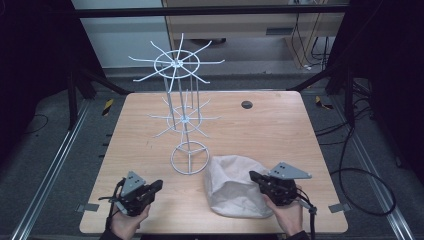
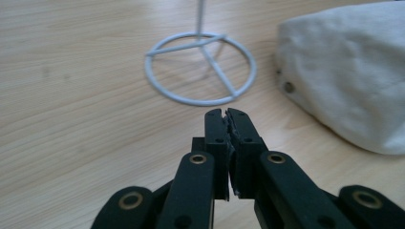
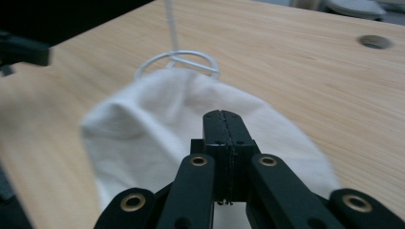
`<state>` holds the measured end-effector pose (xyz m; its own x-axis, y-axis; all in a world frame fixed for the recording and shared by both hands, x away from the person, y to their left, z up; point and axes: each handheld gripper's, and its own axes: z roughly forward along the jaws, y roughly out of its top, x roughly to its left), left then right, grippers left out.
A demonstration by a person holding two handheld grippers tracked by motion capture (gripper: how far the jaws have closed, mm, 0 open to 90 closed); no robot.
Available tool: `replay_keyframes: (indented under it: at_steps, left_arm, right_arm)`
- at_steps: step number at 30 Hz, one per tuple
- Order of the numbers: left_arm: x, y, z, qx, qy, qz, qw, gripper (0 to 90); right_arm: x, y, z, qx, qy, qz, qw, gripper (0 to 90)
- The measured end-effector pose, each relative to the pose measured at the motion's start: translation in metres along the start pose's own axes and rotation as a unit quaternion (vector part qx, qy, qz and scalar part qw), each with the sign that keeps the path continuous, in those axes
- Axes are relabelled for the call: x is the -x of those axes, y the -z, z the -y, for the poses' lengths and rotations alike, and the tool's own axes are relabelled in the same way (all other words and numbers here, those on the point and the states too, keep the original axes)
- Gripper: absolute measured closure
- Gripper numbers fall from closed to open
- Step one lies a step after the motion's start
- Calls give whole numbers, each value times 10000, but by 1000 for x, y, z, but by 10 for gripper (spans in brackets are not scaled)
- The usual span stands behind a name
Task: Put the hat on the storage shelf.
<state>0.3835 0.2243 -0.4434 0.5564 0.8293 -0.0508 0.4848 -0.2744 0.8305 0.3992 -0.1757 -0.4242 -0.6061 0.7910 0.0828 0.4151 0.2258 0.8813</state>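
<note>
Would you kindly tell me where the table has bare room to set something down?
Free: the right half between the wire rack and the right edge, behind the cloth hat; also the left strip beside the rack. Crowded: the front middle, around the rack's ring base and the hat.

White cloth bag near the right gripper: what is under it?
The white cloth bag lies on the wooden table, its far edge at the wire stand's ring base. Anything beneath or inside the bag is covered by its fabric.
</note>
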Motion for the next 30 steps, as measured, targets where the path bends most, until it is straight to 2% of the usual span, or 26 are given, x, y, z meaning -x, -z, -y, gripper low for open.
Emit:
replay_keyframes:
  at_steps: [1, 2, 3, 5, 6, 7, 8, 9, 10, 11, 14, 18, 22, 23, 30]
  left_arm:
    - [0, 0, 0, 0, 0, 0, 10000, 879]
    - [6, -2, -1, -9, -59, 51, 10000, 879]
    - [18, -8, -5, -51, -150, 156, 9998, 891]
    - [23, -12, -6, -68, -184, 210, 9996, 893]
    - [34, -19, -8, -113, -247, 327, 9991, 894]
    - [39, -22, -9, -159, -292, 372, 9988, 895]
    - [39, -22, -9, -159, -292, 372, 9988, 895]
    - [50, -28, -9, -190, -349, 493, 9980, 896]
    - [50, -28, -9, -190, -349, 493, 9980, 896]
    - [60, -33, -9, -217, -382, 625, 9971, 896]
    - [77, -41, -9, -325, -536, 695, 9956, 896]
    - [95, -47, -9, -360, -671, 801, 9939, 896]
    - [108, -51, -6, -458, -899, 884, 9910, 895]
    - [111, -52, -5, -503, -967, 879, 9902, 895]
    - [115, -64, -3, -665, -994, 804, 9896, 895]
  right_arm:
    - [0, 0, 0, 0, 0, 0, 10000, 900]
    - [7, 2, 2, -30, -40, 61, 10000, 900]
    - [21, 4, 7, -69, -175, 218, 9996, 900]
    - [25, 4, 9, -79, -246, 237, 9994, 900]
    - [36, 5, 13, -92, -319, 344, 9989, 900]
    - [40, 5, 15, -112, -356, 401, 9985, 900]
    - [40, 5, 15, -112, -356, 401, 9985, 900]
    - [48, 5, 18, -155, -363, 483, 9981, 900]
    - [48, 5, 18, -155, -363, 483, 9981, 900]
    - [55, 5, 20, -192, -396, 566, 9974, 900]
    - [63, 2, 26, -335, -471, 634, 9963, 900]
    - [70, -3, 34, -538, -493, 737, 9946, 900]
    - [73, -9, 37, -674, -418, 821, 9935, 900]
    - [74, -11, 37, -709, -424, 838, 9931, 900]
    - [76, -19, 40, -939, -395, 890, 9908, 900]
